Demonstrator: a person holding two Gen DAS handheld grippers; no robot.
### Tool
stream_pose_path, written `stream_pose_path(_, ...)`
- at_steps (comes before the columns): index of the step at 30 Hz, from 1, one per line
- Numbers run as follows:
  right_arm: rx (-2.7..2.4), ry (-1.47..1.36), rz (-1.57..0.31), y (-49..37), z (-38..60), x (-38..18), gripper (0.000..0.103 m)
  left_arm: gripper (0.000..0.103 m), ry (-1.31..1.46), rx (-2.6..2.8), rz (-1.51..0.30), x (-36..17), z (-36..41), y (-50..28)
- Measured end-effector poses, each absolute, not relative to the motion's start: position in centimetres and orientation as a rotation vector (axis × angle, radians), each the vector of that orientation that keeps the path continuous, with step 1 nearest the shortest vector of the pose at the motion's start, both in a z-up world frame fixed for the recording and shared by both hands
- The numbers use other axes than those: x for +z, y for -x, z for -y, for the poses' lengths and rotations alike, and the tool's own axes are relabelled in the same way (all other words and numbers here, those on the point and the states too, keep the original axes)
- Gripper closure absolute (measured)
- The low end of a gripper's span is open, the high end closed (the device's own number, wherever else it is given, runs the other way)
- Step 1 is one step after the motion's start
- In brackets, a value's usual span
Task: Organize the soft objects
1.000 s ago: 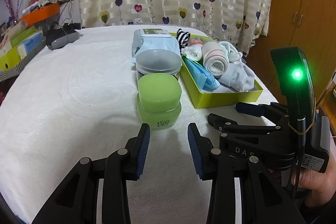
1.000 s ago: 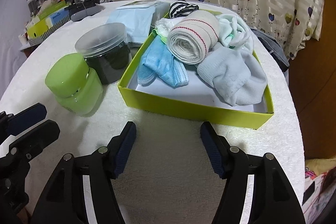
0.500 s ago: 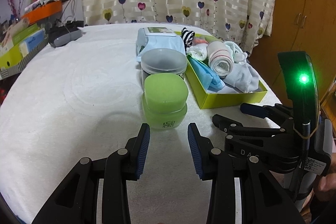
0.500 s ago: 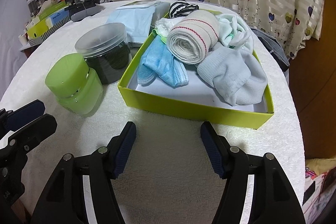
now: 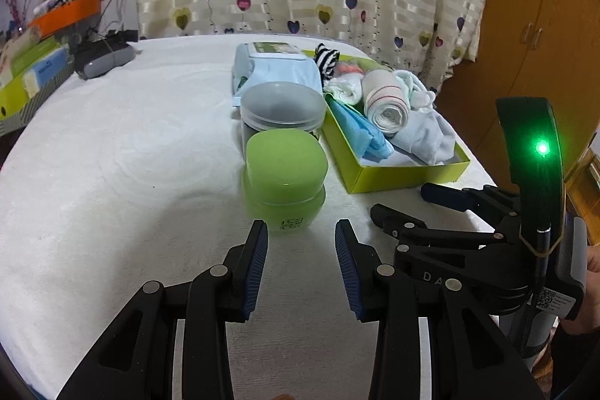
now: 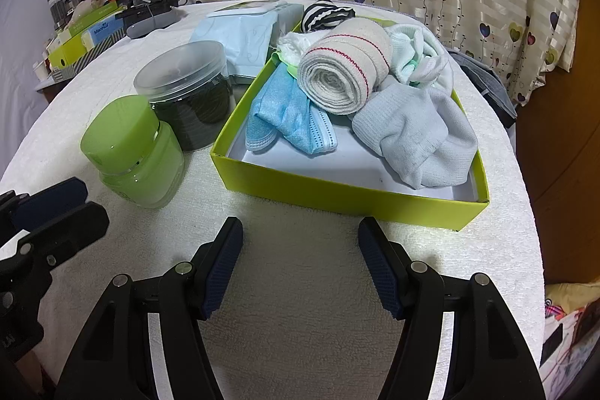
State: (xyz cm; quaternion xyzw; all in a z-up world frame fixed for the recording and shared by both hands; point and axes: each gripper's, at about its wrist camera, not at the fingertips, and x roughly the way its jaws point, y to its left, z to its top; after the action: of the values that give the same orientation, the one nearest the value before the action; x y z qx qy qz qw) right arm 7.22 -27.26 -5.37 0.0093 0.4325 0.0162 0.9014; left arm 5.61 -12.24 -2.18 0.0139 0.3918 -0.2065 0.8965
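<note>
The left tool (image 5: 301,242) hangs open and empty, a green jar (image 5: 285,175) just ahead blocking a clear-lidded jar (image 5: 282,107) behind it. The right tool (image 6: 298,242), also open and empty, faces the yellow-green box (image 6: 337,190) of rolled bandage (image 6: 345,70), face masks (image 6: 288,119) and socks (image 6: 416,134) on the white worktop (image 6: 300,306).

White table (image 5: 112,175) bears green jar (image 5: 285,182), clear jar (image 5: 281,107), yellow-green box (image 6: 337,190)

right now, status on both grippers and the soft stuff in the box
Left gripper open, empty, facing green jar. Right gripper open, empty, short of yellow-green box. Rolled cloth, blue masks, socks piled in box. Nothing blocking.
</note>
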Motion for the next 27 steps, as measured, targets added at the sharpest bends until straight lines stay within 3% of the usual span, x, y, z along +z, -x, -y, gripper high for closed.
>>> stream_pose_path(27, 0.033, -0.019, -0.895, -7.22, 27.25, -5.37, 0.038, 0.067, -0.055, -0.438, -0.828, -2.08, 12.55, -5.48)
